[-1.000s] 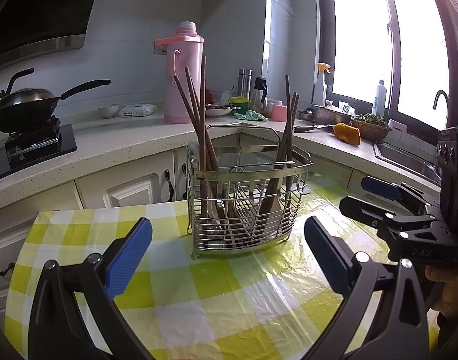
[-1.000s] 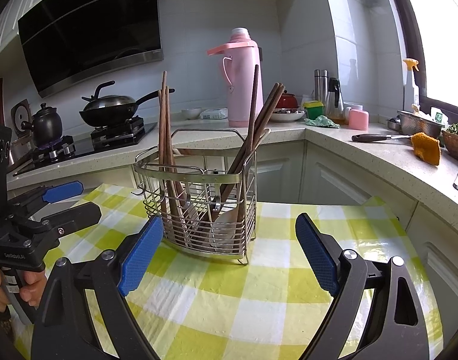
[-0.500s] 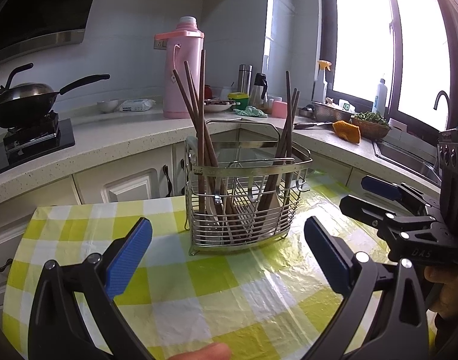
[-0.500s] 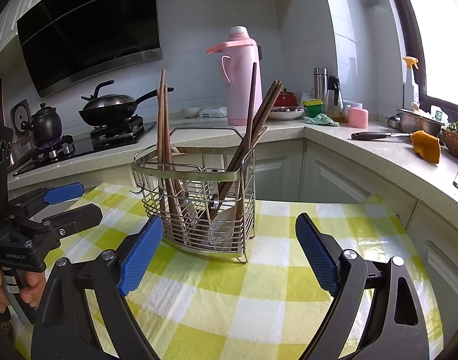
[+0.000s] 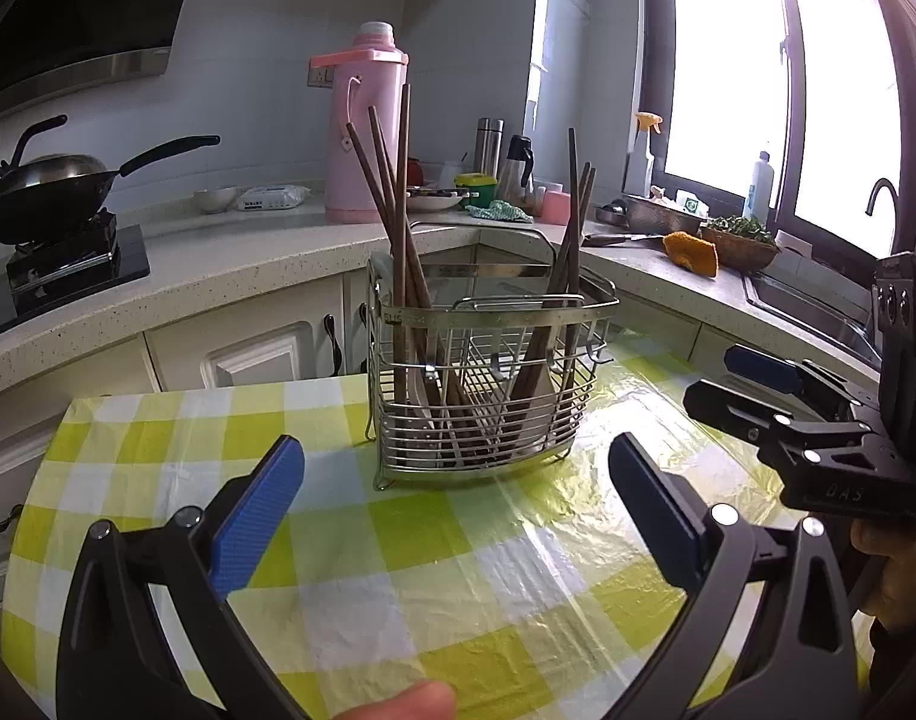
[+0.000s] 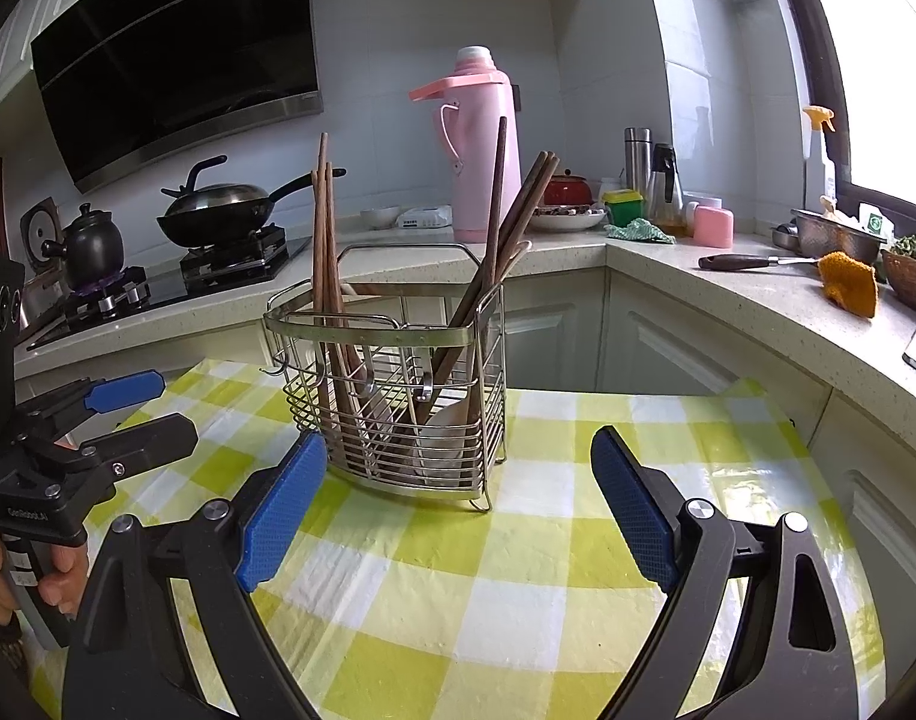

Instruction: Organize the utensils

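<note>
Right gripper (image 6: 455, 501) hung with its blue-padded jaws spread wide and empty, just short of the wire utensil caddy (image 6: 392, 396) on the checked tablecloth (image 6: 517, 588). Chopsticks (image 6: 324, 240) stood upright inside the caddy. Left gripper (image 6: 140, 414), likewise spread, sat beside it at left.

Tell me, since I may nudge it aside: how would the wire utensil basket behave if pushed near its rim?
The wire utensil basket stands on small feet on the glossy checked tablecloth, so it would probably slide rather than grip. Tall chopsticks lean well above its rim, so a high push may tip it or rattle them. It looks stiff, and likely light for its size.
</note>
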Demonstrator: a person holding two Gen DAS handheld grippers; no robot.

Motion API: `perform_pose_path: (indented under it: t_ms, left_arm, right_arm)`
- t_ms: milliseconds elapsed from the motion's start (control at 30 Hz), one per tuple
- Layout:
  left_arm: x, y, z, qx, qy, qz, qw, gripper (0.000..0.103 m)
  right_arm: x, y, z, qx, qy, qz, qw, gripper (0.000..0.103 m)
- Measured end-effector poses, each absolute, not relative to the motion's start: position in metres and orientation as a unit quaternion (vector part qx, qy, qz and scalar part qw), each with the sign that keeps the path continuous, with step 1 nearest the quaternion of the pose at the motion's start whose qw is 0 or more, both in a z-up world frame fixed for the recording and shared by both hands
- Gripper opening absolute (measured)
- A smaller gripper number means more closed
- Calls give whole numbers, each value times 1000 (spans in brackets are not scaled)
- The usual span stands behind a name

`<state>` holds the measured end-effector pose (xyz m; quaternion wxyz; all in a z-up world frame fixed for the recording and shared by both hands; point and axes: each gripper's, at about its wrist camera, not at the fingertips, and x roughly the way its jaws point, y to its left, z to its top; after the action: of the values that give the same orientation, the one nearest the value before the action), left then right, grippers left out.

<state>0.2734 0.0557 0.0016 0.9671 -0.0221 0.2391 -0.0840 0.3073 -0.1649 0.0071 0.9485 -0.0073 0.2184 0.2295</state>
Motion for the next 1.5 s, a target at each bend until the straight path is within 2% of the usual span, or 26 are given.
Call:
perform_pose_path:
  t_ms: [167, 367, 500, 933, 1500]
  left_arm:
    - [270, 66, -17, -25, 297, -55, 953, 98]
    - [245, 116, -69, -61, 396, 7, 916, 98]
    - [228, 146, -94, -66, 430, 46, 899, 98]
    - [241, 198, -99, -39, 449, 97, 888, 99]
    - [245, 198, -99, -34, 449, 87, 888, 99]
  right_arm:
    - [308, -174, -5, -29, 266, 213, 940, 84]
    - [310, -211, -45, -52, 383, 167, 907, 84]
    - [307, -237, -65, -47, 407, 136, 902, 84]
    - [319, -249, -88, -51, 446, 122, 885, 84]
    - [321, -249, -88, -53, 447, 133, 883, 85]
